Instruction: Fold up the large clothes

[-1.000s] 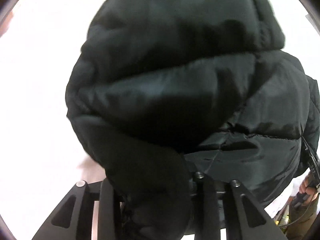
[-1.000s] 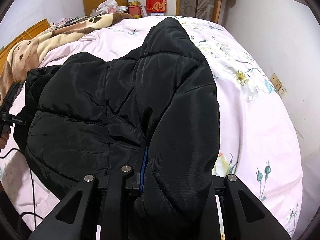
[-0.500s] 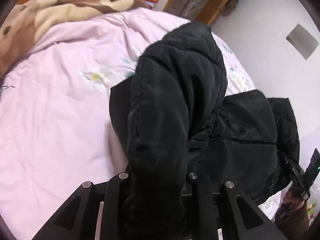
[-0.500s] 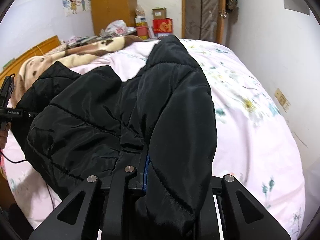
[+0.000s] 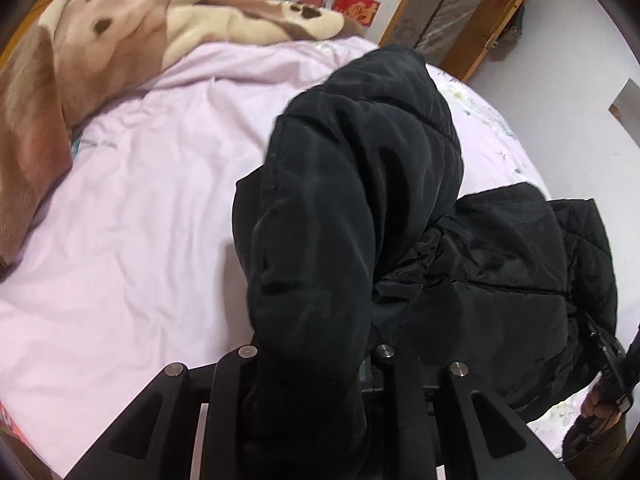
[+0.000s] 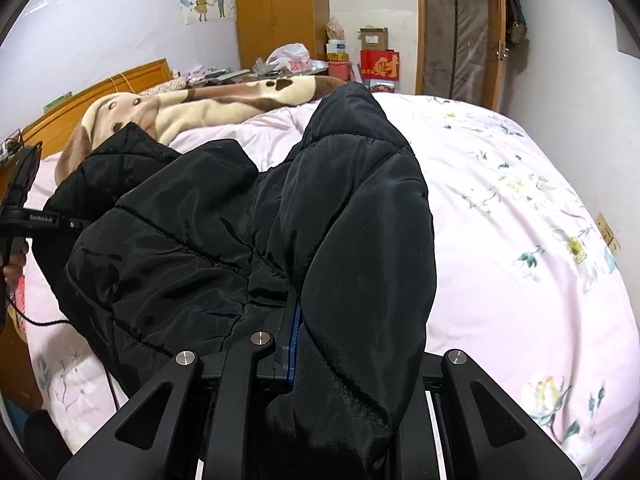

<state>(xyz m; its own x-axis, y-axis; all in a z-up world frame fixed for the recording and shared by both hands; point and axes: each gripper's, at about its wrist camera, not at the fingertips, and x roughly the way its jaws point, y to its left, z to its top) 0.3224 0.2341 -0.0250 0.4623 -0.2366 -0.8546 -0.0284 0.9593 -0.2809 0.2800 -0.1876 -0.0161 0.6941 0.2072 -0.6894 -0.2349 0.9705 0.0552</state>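
A black puffer jacket (image 5: 492, 272) hangs between my two grippers above the pink bed (image 5: 132, 232). My left gripper (image 5: 316, 376) is shut on one padded sleeve (image 5: 352, 184), which drapes forward over the fingers. My right gripper (image 6: 340, 356) is shut on the other sleeve (image 6: 368, 240), and the jacket body (image 6: 168, 248) spreads to its left. The fingertips of both are hidden by fabric. The other gripper shows at the edge of each view, right in the left wrist view (image 5: 608, 364) and left in the right wrist view (image 6: 24, 200).
A brown and cream dog-print blanket (image 5: 80, 48) lies at the head of the bed by the wooden headboard (image 6: 92, 100). Boxes and bags (image 6: 372, 56) stand beyond the bed near a door (image 6: 456, 28). A wall (image 6: 580, 80) runs along the right side.
Both grippers have risen and tilted up with the jacket. The left wrist view, first filled by the jacket, now looks across the bed to the blanket and door.
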